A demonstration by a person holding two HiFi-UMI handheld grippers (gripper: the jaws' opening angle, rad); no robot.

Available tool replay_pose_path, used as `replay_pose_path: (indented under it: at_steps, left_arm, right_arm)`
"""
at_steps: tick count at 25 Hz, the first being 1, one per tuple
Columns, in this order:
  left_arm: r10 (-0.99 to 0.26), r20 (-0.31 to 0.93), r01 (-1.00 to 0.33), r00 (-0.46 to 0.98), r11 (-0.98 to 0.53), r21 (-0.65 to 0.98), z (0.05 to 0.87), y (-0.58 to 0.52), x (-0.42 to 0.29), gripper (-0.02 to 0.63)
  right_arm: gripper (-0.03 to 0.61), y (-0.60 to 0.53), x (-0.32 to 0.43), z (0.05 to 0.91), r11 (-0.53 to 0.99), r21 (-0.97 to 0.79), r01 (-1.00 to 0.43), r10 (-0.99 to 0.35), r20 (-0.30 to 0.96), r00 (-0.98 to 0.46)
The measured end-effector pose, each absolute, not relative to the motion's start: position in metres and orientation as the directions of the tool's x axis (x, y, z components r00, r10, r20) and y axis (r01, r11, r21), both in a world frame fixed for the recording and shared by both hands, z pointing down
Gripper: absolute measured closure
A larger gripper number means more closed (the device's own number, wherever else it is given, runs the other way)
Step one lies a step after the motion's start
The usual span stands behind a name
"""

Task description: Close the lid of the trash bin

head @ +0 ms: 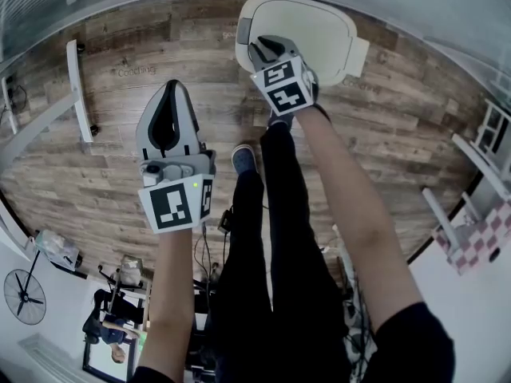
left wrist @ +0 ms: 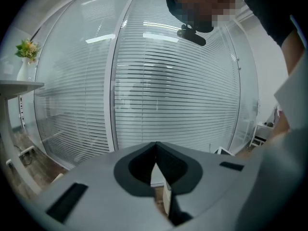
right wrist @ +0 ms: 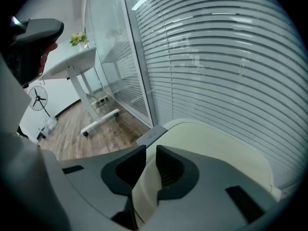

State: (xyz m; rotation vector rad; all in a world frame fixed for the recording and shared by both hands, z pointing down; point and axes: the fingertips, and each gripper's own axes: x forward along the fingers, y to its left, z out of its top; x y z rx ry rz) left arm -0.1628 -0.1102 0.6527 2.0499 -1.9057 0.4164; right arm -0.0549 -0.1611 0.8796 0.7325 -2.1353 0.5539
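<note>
Head view: cream oval plastic lid of the trash bin lies ahead, long axis running left to right, its left rim clamped in the right gripper, which alone reaches it; the left gripper hangs closed, empty, well apart

**Plastic, wood grain, glass and cloth**

The trash bin lid is showing as smooth cream plastic with a soft sheen. The left gripper and the right gripper are both showing matt grey plastic shells with darker matt linings inside the jaws. The floor is reading as streaky, matt wood-grain planks. A glass partition is glinting glossily in front of white slatted blinds. The person's trousers are looking like dark, dull cloth.
</note>
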Motion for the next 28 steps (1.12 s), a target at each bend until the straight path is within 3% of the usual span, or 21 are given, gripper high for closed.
replay_pose_path:
  at_steps: [10, 12, 23, 28]
  left_arm:
    - [-0.911, 0.407, -0.998, 0.059, -0.057, 0.016, 0.639, -0.108, -0.166, 0.606]
    - [-0.912, 0.407, -0.998, 0.055, -0.054, 0.016, 0.638, -0.107, -0.167, 0.606]
    - [-0.907, 0.416, -0.998, 0.065, -0.059, 0.027, 0.621, -0.091, -0.165, 0.606]
    - [-0.917, 0.396, -0.999, 0.041, -0.029, 0.036, 0.595, -0.082, -0.172, 0.606]
  right_arm:
    - [0.527, -0.161, -0.05, 0.882, 0.735, -0.14, -0.663, -0.295, 0.815, -0.499]
    - [0.572, -0.164, -0.045, 0.881, 0.714, -0.133, -0.688, -0.316, 0.815, -0.485]
    - [0.574, -0.175, -0.015, 0.82, 0.604, -0.157, -0.781, -0.458, 0.734, -0.502]
    - [0.574, -0.182, -0.005, 0.743, 0.578, -0.136, -0.805, -0.56, 0.651, -0.512]
